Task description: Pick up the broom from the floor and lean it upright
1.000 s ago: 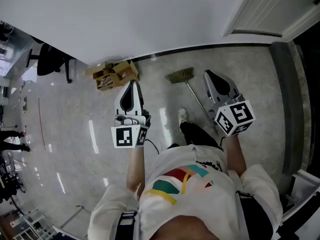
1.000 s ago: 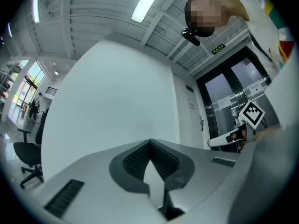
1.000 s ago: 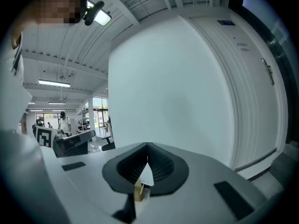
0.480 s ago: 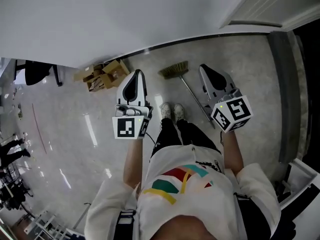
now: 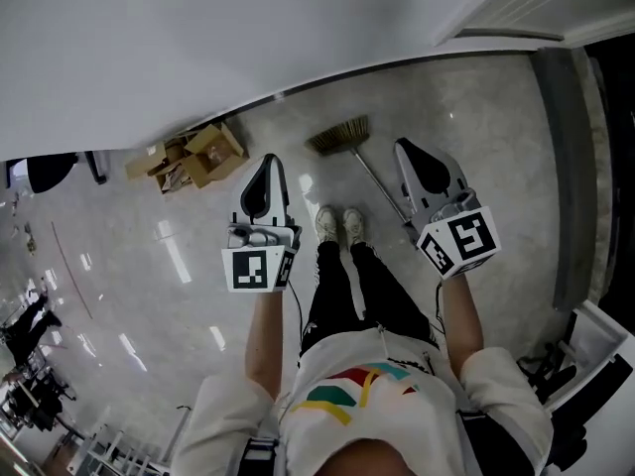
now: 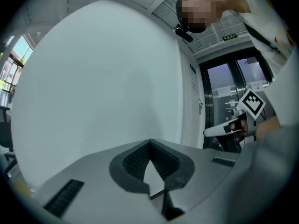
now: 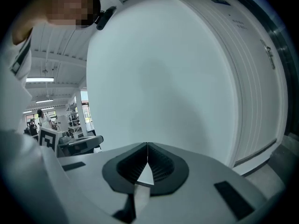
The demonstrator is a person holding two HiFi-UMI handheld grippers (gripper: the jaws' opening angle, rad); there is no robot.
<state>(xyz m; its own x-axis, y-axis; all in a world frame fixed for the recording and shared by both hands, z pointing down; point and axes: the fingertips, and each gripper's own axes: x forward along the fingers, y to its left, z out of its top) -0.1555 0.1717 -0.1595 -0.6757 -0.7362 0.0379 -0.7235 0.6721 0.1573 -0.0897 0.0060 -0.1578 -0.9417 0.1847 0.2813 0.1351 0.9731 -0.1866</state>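
The broom (image 5: 344,137) lies flat on the pale floor near the wall, its straw head toward the upper left and its thin handle (image 5: 381,188) running down-right, partly hidden behind my right gripper. My left gripper (image 5: 265,172) is held out left of my feet, its jaws shut with nothing between them. My right gripper (image 5: 412,157) hangs over the broom's handle, jaws closed tip to tip and empty. In both gripper views the jaws (image 6: 149,143) (image 7: 147,146) face only the white wall; the broom does not show there.
Several cardboard boxes (image 5: 193,157) sit by the wall's dark baseboard left of the broom. A white door (image 7: 261,92) and its frame stand to the right. My shoes (image 5: 337,224) are between the two grippers. An office chair (image 5: 55,172) stands at far left.
Both grippers and I have moved closer to the wall and sunk lower. My feet now stand together just below the broom head. The jaws stayed shut.
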